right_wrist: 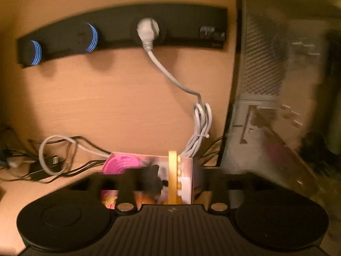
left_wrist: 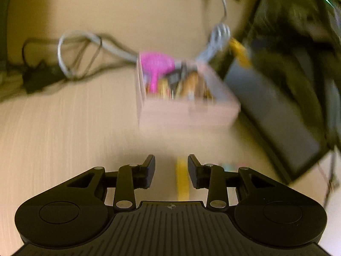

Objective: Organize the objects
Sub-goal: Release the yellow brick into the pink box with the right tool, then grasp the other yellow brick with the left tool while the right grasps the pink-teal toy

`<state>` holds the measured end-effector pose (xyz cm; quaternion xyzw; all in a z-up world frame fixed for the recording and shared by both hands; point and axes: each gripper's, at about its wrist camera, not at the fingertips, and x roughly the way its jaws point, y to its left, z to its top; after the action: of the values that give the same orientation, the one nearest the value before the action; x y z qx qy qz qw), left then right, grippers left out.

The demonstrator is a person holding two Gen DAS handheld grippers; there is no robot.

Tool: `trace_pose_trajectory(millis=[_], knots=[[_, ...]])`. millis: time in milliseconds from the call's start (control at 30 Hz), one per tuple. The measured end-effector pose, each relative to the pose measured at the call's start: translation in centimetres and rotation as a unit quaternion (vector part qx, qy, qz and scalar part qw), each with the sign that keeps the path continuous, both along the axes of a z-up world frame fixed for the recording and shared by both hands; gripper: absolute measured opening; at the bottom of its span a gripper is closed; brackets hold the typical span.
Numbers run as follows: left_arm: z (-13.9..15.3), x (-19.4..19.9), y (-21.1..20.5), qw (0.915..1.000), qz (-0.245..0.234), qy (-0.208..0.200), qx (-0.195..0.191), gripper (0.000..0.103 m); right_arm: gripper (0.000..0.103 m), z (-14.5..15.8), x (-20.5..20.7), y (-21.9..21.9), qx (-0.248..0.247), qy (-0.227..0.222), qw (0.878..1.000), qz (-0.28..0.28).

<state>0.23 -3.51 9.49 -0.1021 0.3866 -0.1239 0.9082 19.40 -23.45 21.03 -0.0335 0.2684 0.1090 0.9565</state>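
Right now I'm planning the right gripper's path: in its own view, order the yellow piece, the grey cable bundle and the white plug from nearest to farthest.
1. yellow piece: right at the right gripper, over the pink box.
2. grey cable bundle: behind the box, slightly right.
3. white plug: farthest, high on the black power strip.

The left black two-finger tongs [left_wrist: 171,170] stood with a gap between the jaws, gripping nothing, above the pale wood-grain table [left_wrist: 64,128]. A blurred yellow strip [left_wrist: 182,179] lay on the table, seen through that gap. Farther ahead sat a pinkish cardboard box [left_wrist: 187,113] holding a bright pink plastic hairbrush [left_wrist: 156,68] among other blurred items. Grey looped cables [left_wrist: 85,42] trailed behind it, and a dark flat panel [left_wrist: 277,117] leaned just beside the box.
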Motion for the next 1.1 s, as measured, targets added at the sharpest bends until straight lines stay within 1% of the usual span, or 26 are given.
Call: trace_pose_trajectory(millis=[67,133,200,267,367,467,567,633,733,933,1067,1100], knots=[[-0.8,-1.2,0.0,0.9998,-0.007,0.015,0.005,0.037,0.073,-0.6,1.0,0.3,-0.004,0.010,1.000,-0.009],[-1.4,-2.0,0.2,0.9996,-0.013,0.023,0.005,0.037,0.074,-1.3,0.3,0.0,0.001,0.024,1.000,-0.003],[-1.9,-2.3,0.4,0.9994,-0.011,0.032,0.000,0.037,0.082,-2.4,-1.4,-0.1,0.000,0.031,1.000,0.005],[-2.2,-2.2,0.7,0.9993,-0.009,0.037,-0.001,0.037,0.085,-3.7,-3.9,0.0,-0.015,0.033,0.999,0.009],[-2.2,-2.2,0.7,0.9994,-0.013,0.032,0.004,0.037,0.089,-5.7,-7.4,-0.4,-0.029,0.047,0.998,0.011],[-2.4,-1.8,0.3,0.9993,-0.023,0.028,0.009,0.037,0.102,-7.6,-11.5,-0.8,-0.033,0.062,0.997,0.005],[-2.6,-1.5,-0.6,0.9991,-0.033,0.023,0.016,0.037,0.103,-9.3,-15.5,-1.6,-0.037,0.082,0.996,0.000],[-2.7,-1.2,-1.4,0.9990,-0.035,0.020,0.020,0.037,0.103,-10.4,-18.0,-1.9,-0.051,0.089,0.995,-0.005],[-2.9,-0.5,-2.4,0.9984,-0.043,0.015,0.034,0.037,0.103,-11.7,-20.4,-2.2,-0.067,0.097,0.993,-0.018],[-3.5,1.5,-4.2,0.9971,-0.042,0.013,0.062,0.037,0.103,-13.0,-22.3,-3.3,-0.054,0.117,0.991,-0.041],[-4.0,2.6,-5.2,0.9970,-0.043,0.020,0.061,0.036,0.103,-13.4,-22.4,-3.9,-0.052,0.127,0.990,-0.046],[-4.0,2.7,-5.4,0.9969,-0.044,0.022,0.061,0.035,0.103,-13.5,-22.4,-4.1,-0.050,0.129,0.989,-0.047]])
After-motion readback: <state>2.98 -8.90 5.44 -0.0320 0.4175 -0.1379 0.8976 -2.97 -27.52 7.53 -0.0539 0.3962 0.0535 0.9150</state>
